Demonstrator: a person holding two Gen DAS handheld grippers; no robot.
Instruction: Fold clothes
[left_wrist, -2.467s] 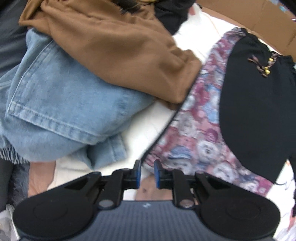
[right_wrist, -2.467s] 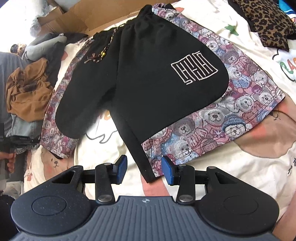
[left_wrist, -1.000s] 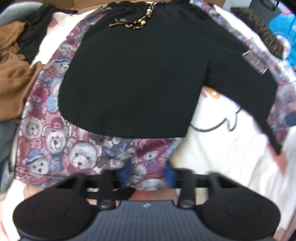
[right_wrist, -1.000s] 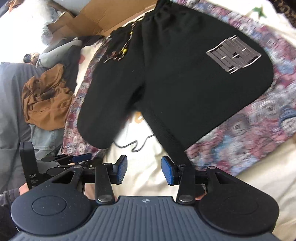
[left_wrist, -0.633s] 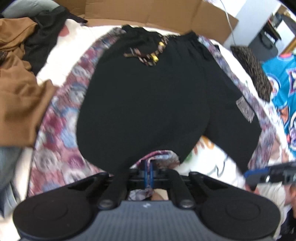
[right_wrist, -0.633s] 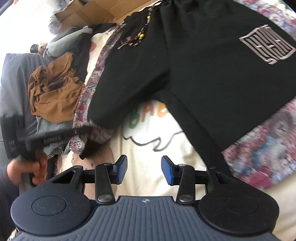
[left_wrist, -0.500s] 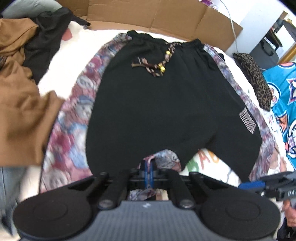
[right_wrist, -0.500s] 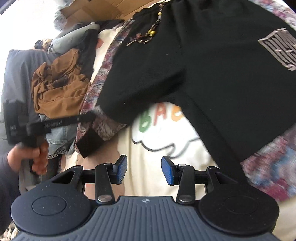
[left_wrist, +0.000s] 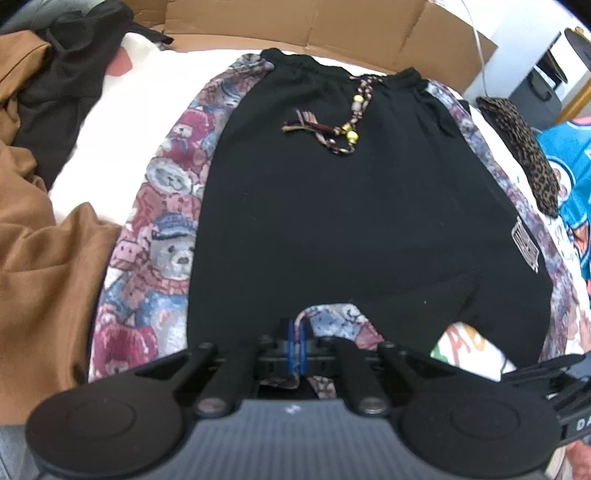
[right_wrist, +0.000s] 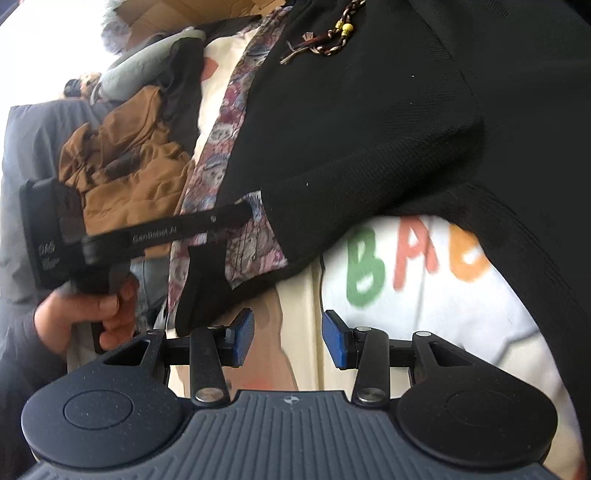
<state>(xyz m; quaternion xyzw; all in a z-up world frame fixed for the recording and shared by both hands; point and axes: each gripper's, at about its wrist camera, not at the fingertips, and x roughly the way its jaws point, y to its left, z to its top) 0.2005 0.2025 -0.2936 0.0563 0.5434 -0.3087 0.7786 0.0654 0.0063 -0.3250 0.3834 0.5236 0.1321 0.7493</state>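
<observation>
Left gripper (left_wrist: 296, 347) pinched tight on shorts (left_wrist: 343, 206) hem at lower centre, lifting leg for the fold; right gripper (right_wrist: 288, 341) parted wide, empty, over bedsheet (right_wrist: 424, 314) at lower centre, poised to catch the other leg.

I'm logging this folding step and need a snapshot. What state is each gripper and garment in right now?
Left gripper: shut on the hem of one leg.
Right gripper: open, empty, above the cartoon-print bedsheet.
Black shorts with teddy-bear print side panels: spread flat, one leg hem lifted and turned over.
Braided beaded drawstring: loose on the waistband.
Brown jacket: crumpled, unfolded.
</observation>
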